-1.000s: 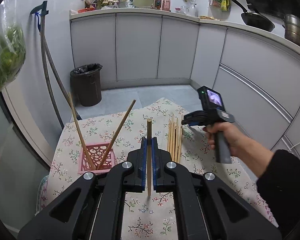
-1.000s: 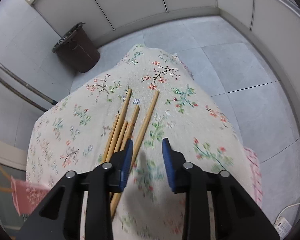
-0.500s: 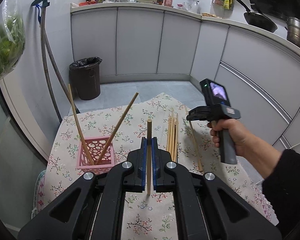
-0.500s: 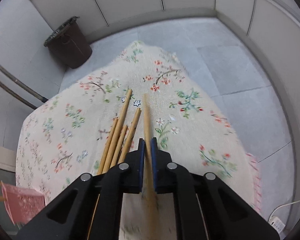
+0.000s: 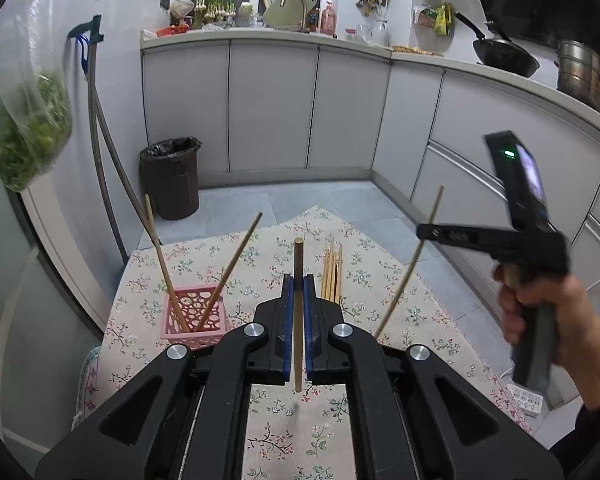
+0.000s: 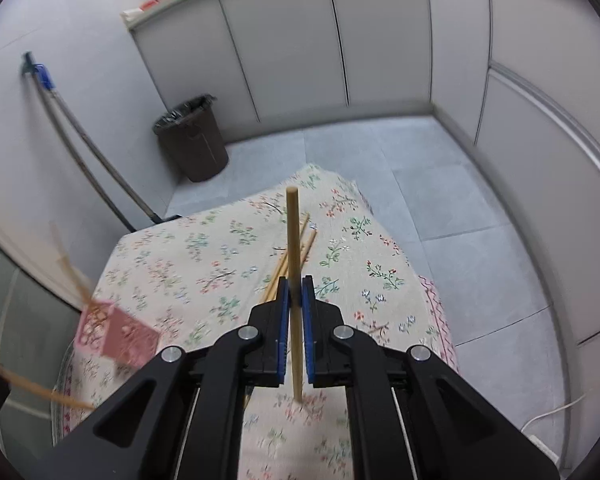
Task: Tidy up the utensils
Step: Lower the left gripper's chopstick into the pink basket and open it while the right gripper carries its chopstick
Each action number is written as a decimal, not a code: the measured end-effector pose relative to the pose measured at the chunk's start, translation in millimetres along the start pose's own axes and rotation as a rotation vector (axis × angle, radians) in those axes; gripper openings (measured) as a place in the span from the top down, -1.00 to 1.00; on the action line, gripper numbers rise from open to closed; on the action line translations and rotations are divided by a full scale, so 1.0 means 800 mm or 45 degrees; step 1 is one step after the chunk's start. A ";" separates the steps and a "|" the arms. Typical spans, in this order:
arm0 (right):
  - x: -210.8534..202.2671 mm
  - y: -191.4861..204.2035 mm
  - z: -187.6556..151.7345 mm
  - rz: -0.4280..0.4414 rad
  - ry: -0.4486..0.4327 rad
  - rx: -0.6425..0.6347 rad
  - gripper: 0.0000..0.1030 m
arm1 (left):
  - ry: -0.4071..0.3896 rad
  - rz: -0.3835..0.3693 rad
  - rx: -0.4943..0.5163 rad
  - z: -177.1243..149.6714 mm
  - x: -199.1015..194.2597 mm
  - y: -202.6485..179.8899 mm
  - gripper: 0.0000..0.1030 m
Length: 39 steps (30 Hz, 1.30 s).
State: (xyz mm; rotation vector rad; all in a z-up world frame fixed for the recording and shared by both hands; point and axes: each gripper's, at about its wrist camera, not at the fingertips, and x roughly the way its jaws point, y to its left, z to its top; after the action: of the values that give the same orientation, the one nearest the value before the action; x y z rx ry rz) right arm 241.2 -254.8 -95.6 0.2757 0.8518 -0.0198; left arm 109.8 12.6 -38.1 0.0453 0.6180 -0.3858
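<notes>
Two tongs, both mine, each pinch one chopstick. My left tongs [image 5: 297, 312] clamp a dark chopstick [image 5: 298, 280] above the flowered counter [image 5: 260, 248]. My right tongs [image 6: 295, 312] grip a pale chopstick [image 6: 293, 240], lifted clear of the cloth. Beyond lie the loose chopsticks [image 5: 332, 272] in a bundle; left of them the pink basket [image 5: 194, 314] holds two leaning sticks.
</notes>
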 end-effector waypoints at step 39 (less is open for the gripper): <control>-0.100 0.139 -0.037 0.347 -0.253 -0.106 0.88 | -0.322 0.317 -0.231 0.026 0.024 0.099 1.00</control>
State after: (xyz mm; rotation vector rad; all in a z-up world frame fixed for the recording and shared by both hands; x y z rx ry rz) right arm 180.7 -148.0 -28.6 0.3042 0.6110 0.2390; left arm 164.6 76.6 -37.5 -0.0983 0.3894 -0.0907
